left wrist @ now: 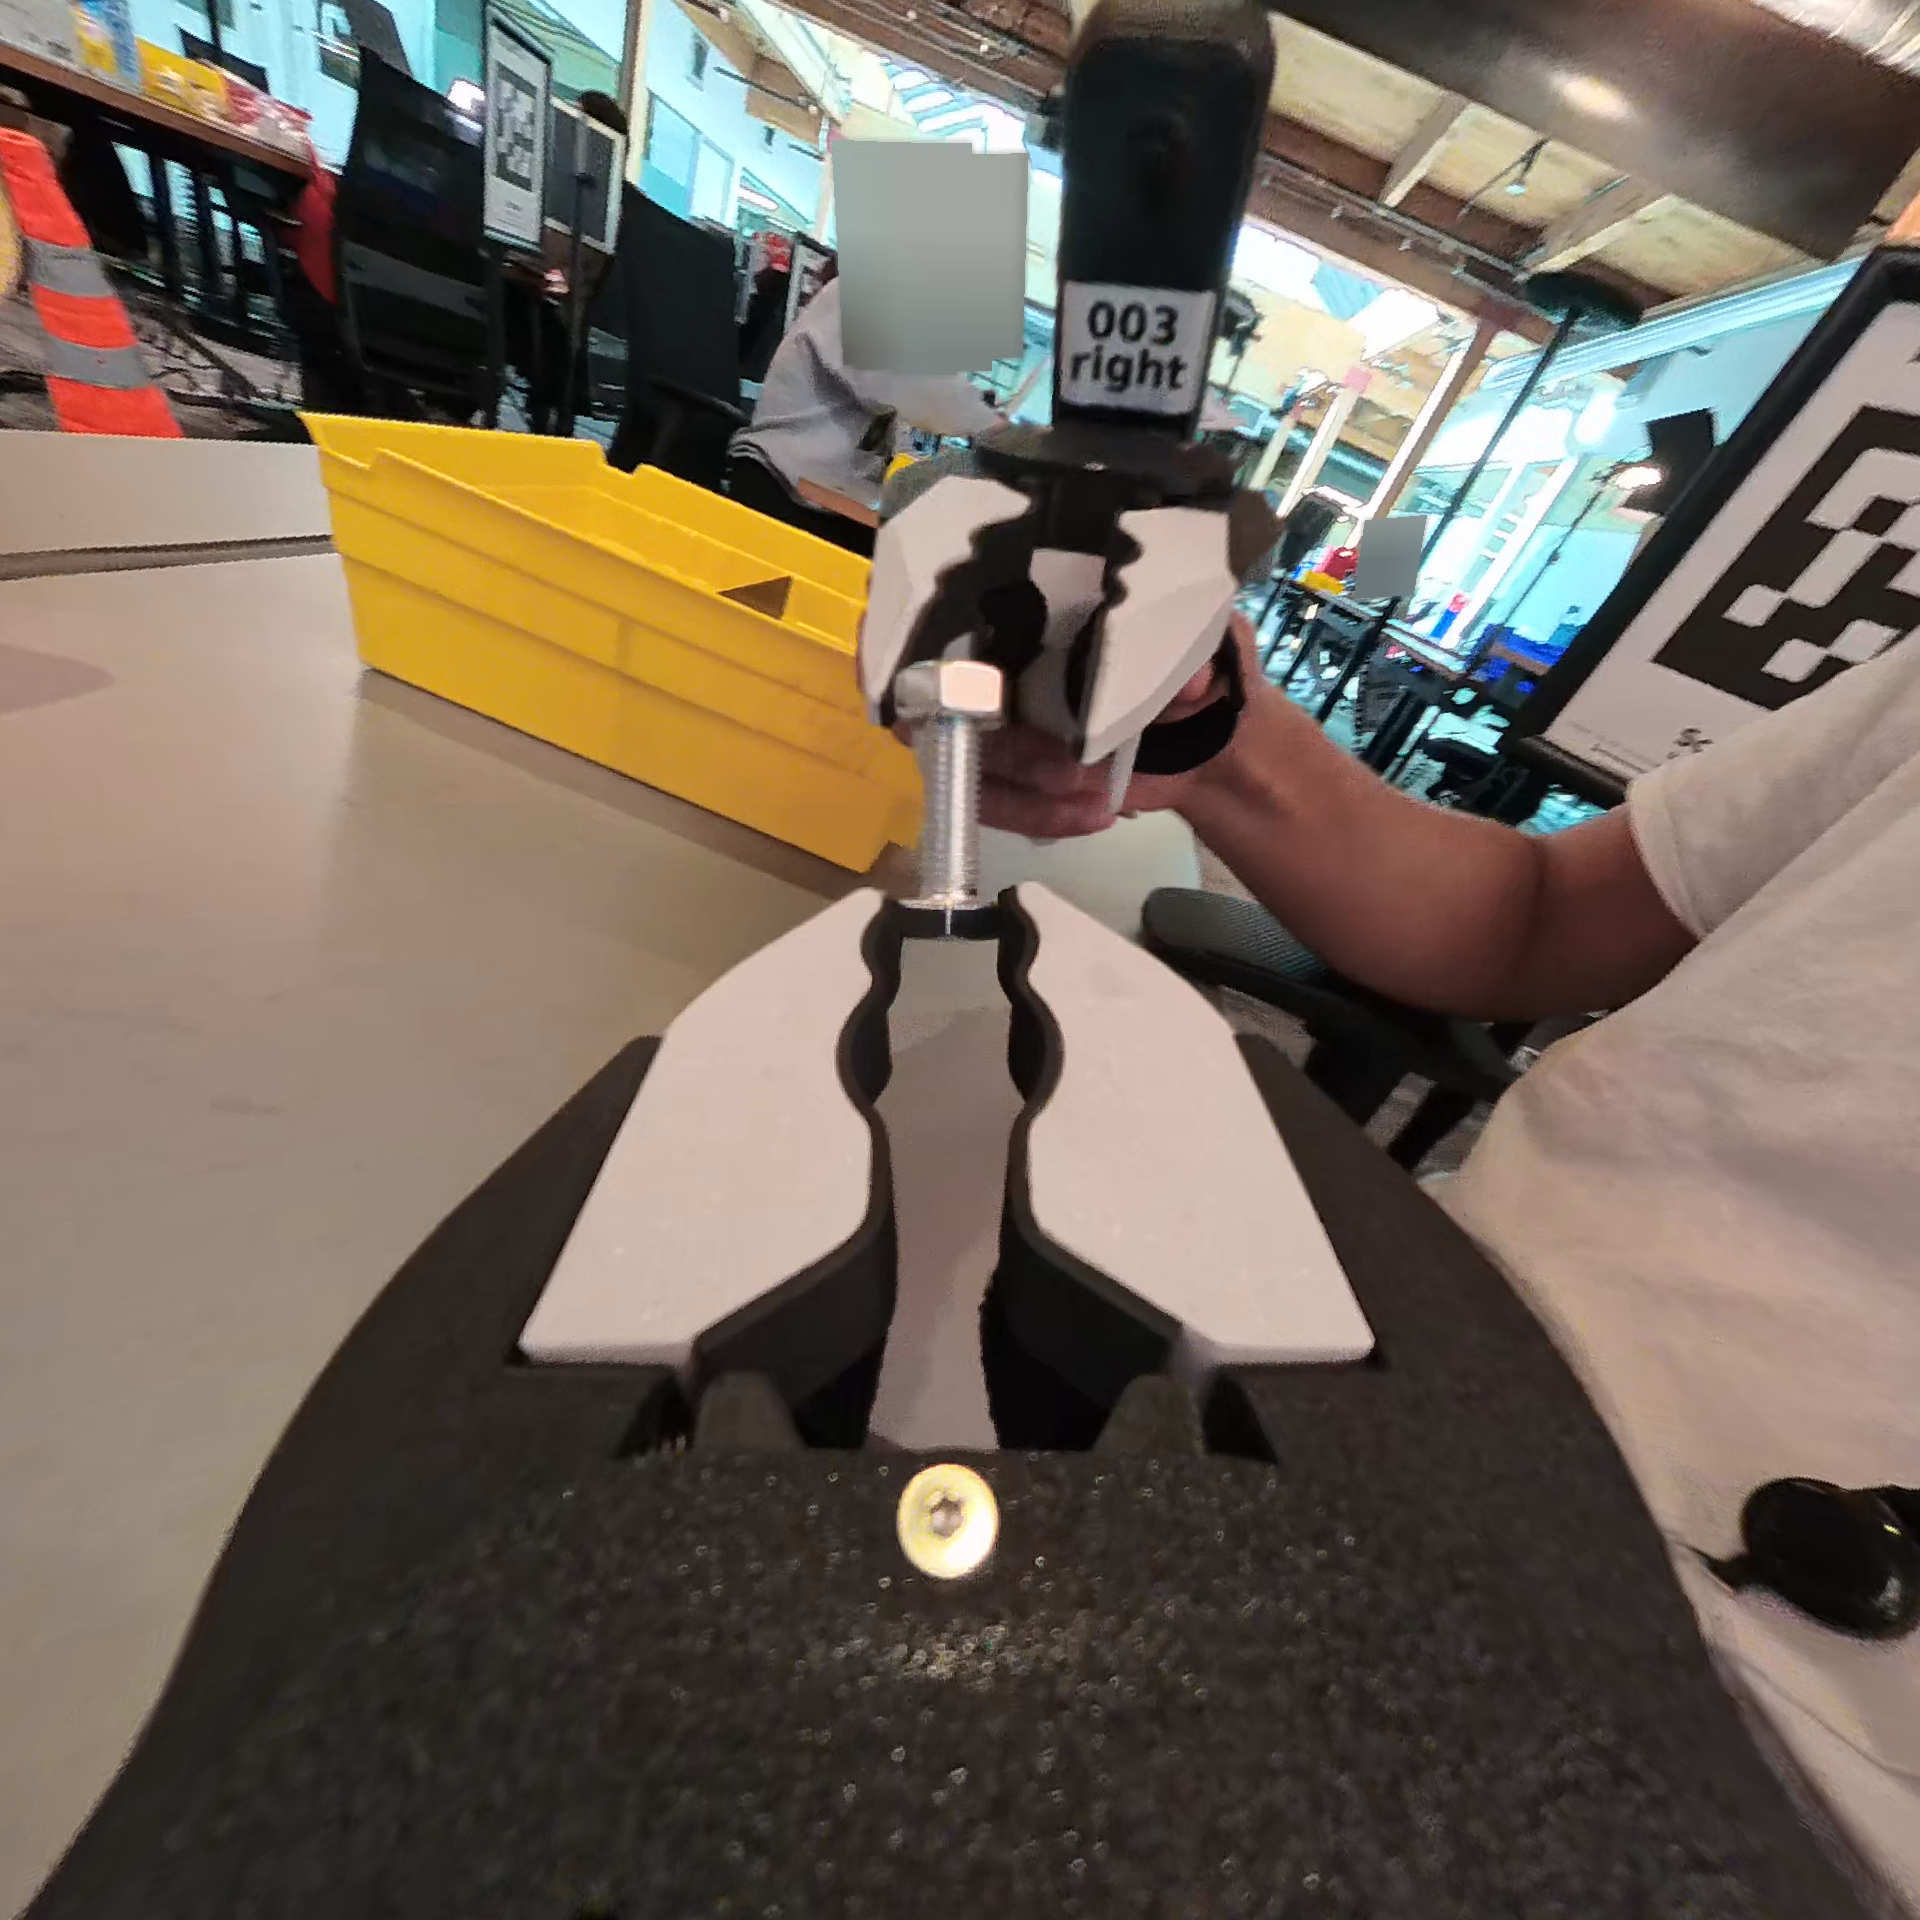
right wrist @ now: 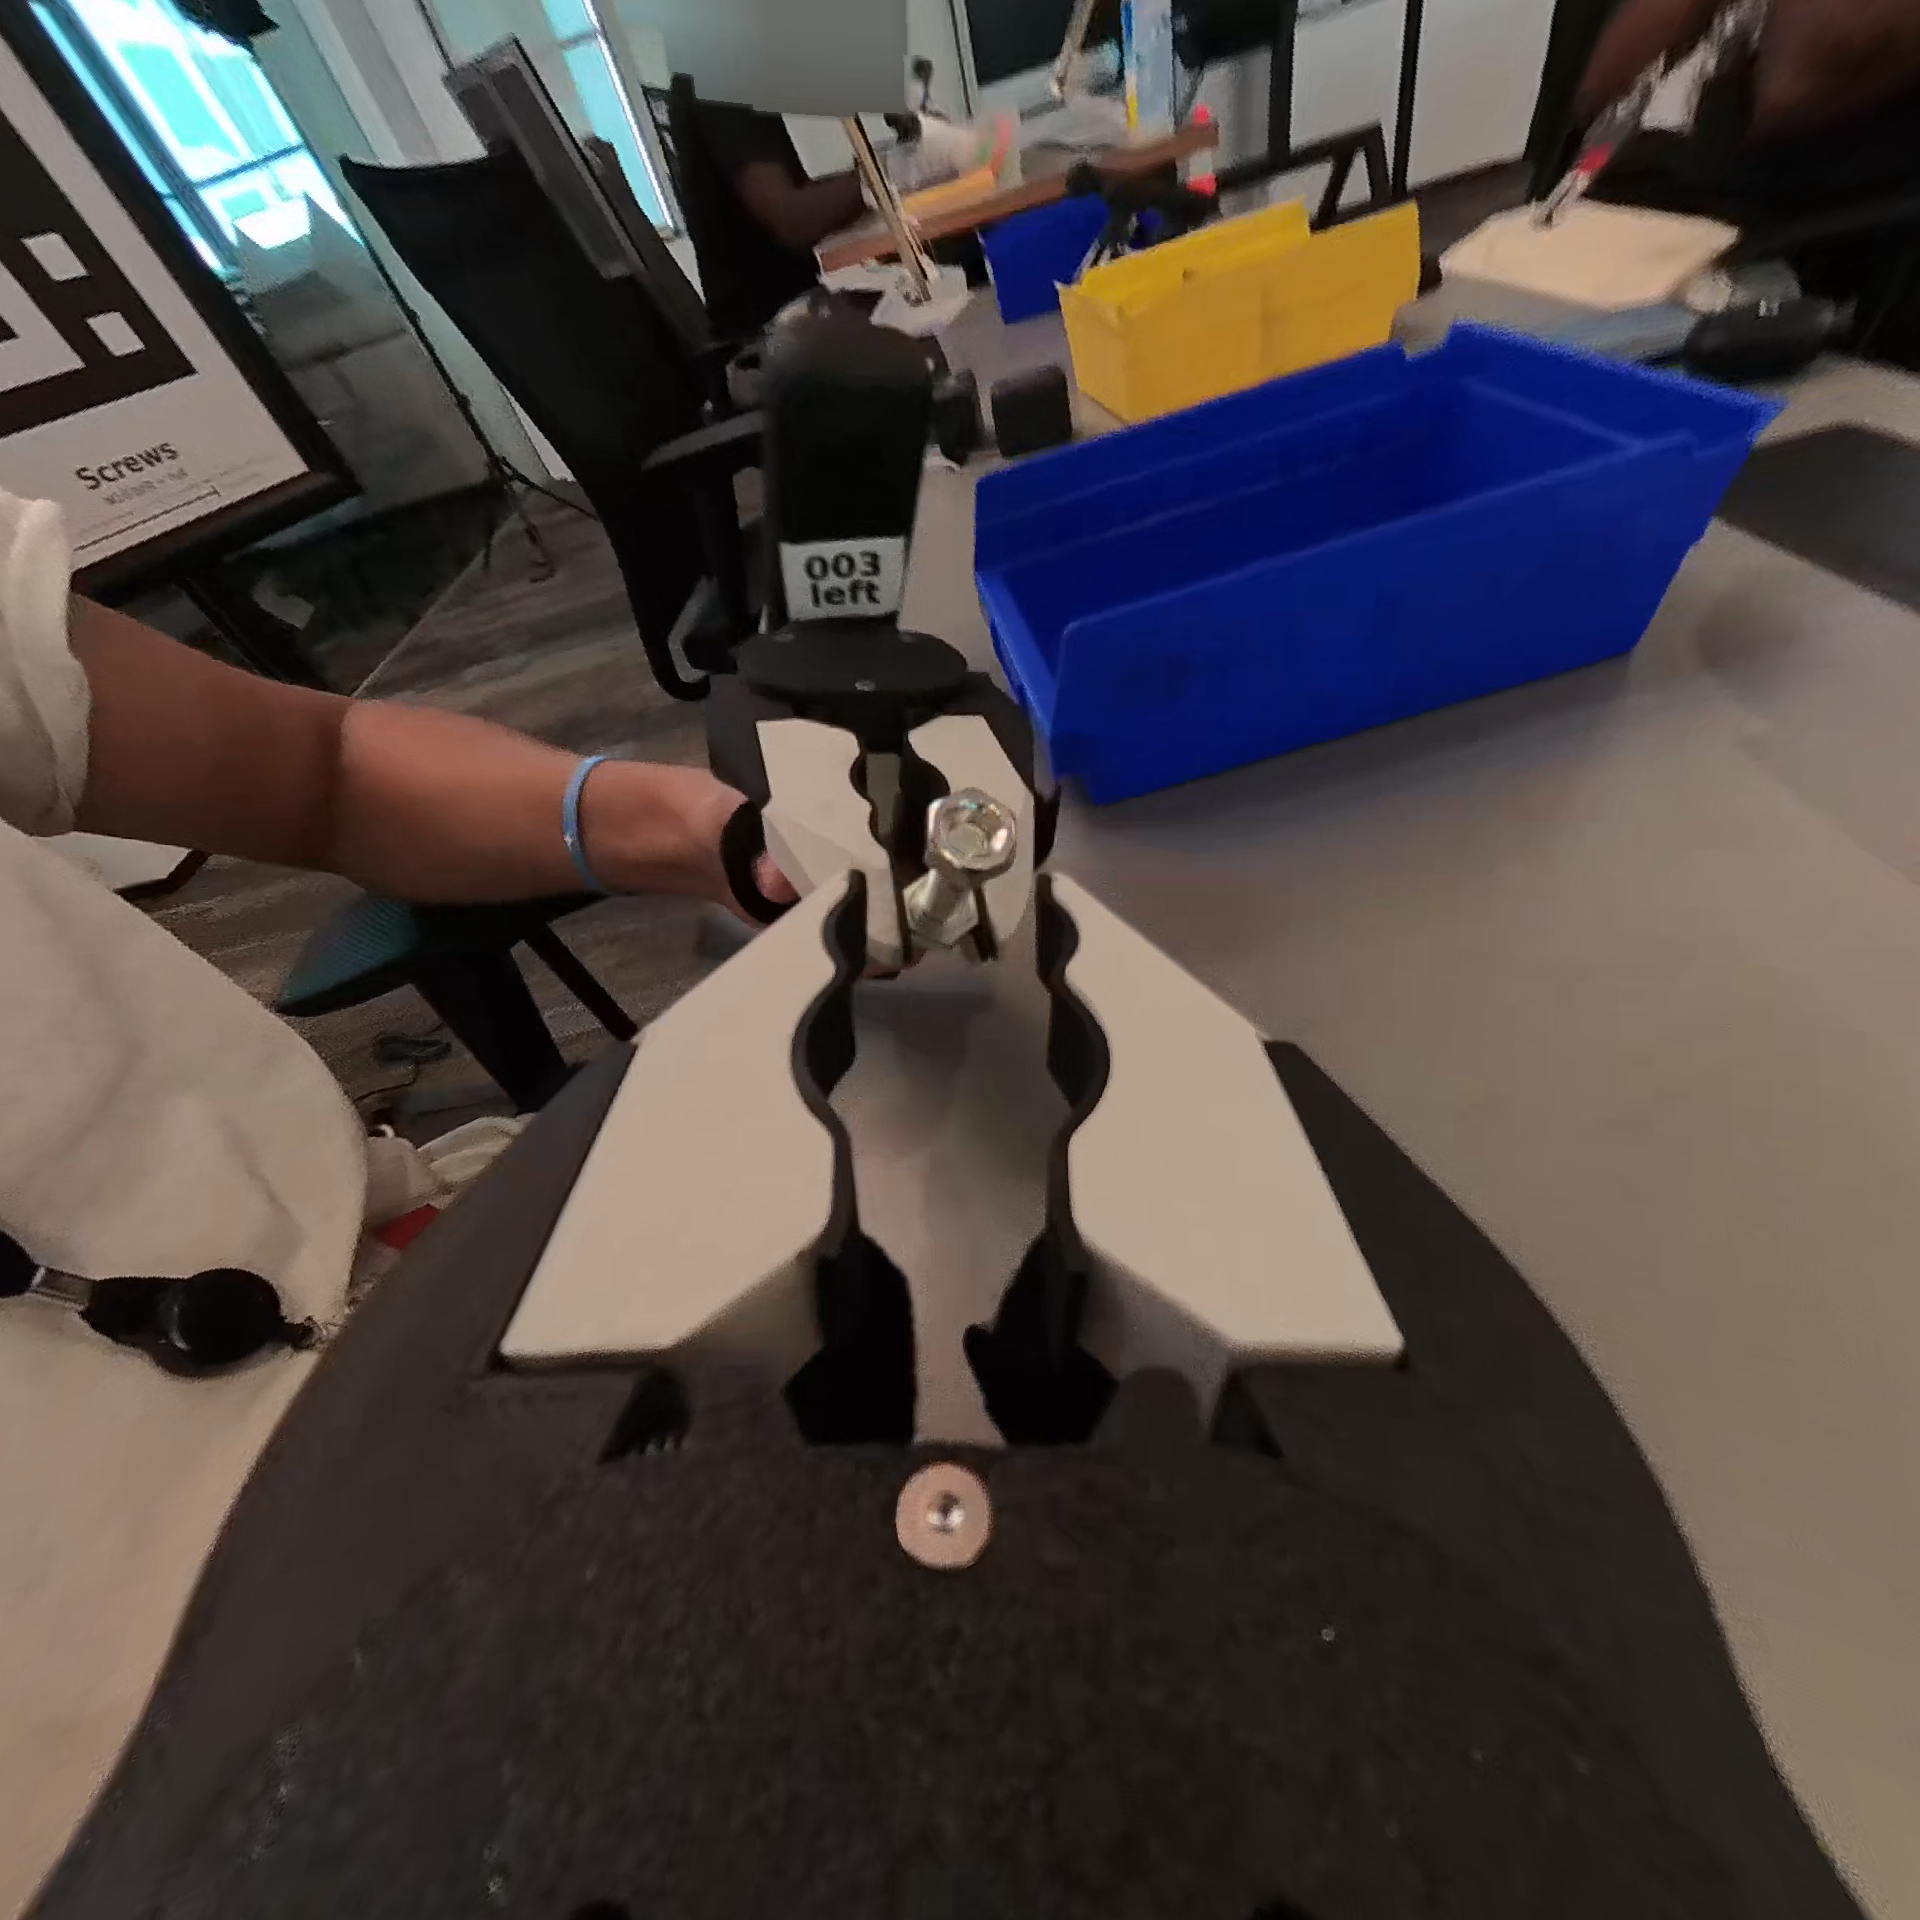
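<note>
Above grey table (right wrist: 1455, 987), left jaws grasping silver bolt (left wrist: 951, 790), right jaws released, blue bin (right wrist: 1351, 582), yellow bin (left wrist: 582, 613) behind.

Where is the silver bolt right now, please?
The bolt stands upright above the table, its lower end clamped in the left gripper. The open right gripper is just beside its head, yellow bin behind.

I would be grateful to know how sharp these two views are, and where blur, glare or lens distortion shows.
Left wrist view: bolt fairly sharp, glare on its head; yellow bin crisp; edges bowed by the wide lens. Right wrist view: softer overall, blue bin and far background smeared; bolt head glints.
</note>
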Demonstrator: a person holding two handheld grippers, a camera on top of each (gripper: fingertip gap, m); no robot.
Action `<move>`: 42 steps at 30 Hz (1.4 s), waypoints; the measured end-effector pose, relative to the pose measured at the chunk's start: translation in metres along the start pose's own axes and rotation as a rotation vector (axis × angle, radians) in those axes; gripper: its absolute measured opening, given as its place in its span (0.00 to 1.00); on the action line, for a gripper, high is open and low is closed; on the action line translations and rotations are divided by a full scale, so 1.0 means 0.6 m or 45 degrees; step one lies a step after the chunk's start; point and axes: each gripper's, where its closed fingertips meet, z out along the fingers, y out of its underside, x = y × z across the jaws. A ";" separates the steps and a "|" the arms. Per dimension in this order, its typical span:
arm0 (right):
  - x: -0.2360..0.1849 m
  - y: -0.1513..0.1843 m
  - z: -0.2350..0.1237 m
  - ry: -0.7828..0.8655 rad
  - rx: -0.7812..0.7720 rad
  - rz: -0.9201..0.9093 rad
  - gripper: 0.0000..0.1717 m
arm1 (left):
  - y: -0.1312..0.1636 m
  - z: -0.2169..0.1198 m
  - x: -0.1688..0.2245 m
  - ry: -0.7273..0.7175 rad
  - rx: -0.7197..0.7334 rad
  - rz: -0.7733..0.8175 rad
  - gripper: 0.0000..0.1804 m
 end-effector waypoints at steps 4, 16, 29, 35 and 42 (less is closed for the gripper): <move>0.020 0.021 0.002 0.121 -0.163 0.199 0.20 | 0.010 -0.008 -0.035 -0.242 -0.094 0.200 0.10; 0.038 0.048 0.004 0.208 -0.273 0.572 0.17 | 0.042 0.001 -0.051 -0.459 -0.318 0.563 0.10; -0.006 0.023 -0.003 0.130 -0.441 -0.321 0.10 | 0.028 0.010 -0.011 -0.221 -0.197 0.390 0.10; -0.033 0.036 -0.028 0.096 -0.687 -1.296 0.10 | 0.039 0.018 0.034 0.028 -0.198 0.233 0.10; 0.021 -0.042 -0.127 0.442 -0.758 -1.458 0.10 | 0.017 -0.002 0.023 0.028 -0.106 0.137 0.10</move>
